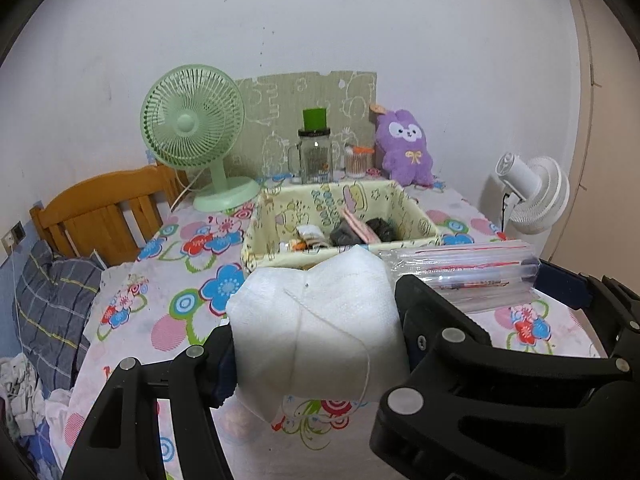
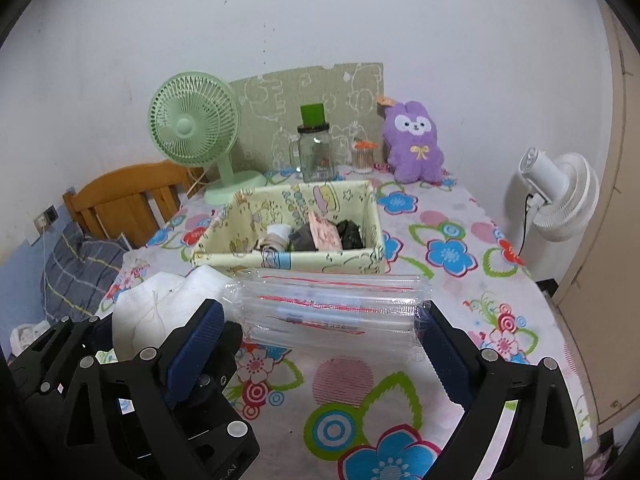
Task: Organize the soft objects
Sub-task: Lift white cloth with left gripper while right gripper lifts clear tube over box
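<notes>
Pinching a white cloth bundle [image 1: 316, 328], the left tool [image 1: 320, 340] is holding it above the floral desk [image 1: 192, 300]. Beside it, the right tool [image 2: 328, 320] is gripping a clear plastic pack [image 2: 332, 304], both hovering just before the yellow fabric basket [image 2: 224, 236].

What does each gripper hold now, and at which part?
The left gripper clamps the white cloth bundle by its two sides. The right gripper clamps the stack of clear zip bags by its two short ends.
</notes>
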Demonstrator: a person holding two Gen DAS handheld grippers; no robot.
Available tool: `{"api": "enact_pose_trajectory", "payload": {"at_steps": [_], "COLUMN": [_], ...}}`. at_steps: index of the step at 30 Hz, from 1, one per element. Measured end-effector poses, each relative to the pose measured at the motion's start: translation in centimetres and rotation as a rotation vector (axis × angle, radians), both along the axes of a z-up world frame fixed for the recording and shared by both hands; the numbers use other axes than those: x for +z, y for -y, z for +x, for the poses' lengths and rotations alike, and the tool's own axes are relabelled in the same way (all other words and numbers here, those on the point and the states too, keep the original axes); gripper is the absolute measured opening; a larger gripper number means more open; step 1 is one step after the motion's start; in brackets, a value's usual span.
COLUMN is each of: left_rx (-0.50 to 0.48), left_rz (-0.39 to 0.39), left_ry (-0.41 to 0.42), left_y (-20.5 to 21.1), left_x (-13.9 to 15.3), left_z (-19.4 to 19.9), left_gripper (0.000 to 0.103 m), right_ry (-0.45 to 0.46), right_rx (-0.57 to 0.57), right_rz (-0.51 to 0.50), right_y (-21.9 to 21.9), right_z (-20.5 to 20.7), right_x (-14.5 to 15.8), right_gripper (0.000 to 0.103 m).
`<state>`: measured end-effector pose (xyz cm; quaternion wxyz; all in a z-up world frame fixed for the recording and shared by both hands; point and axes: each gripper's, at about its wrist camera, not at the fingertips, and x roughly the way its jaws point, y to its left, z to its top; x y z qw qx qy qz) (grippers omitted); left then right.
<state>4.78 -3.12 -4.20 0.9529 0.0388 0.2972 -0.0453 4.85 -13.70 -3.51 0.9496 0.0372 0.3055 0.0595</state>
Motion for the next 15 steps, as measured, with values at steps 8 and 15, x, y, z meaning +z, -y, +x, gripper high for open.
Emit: {"api": "enact_pose_trajectory", "payload": {"at_steps": [8, 15], "left_rx": [-0.008, -0.010], "left_rz": [-0.010, -0.014], "left_ry": [0.035, 0.055], "left_y": [0.3, 0.2], "left_x": [1.7, 2.8], "left_z": [-0.2, 0.2], "left_gripper": [0.069, 0.069], "right_ry": [0.038, 0.060], "right_rx": [-0.014, -0.021], "right_rz": [-0.016, -0.020], "right_y": [0.3, 0.3], "right_z": [-0.3, 0.0], "right_x": [2.2, 3.3], "right_gripper": [0.098, 0.098]}}
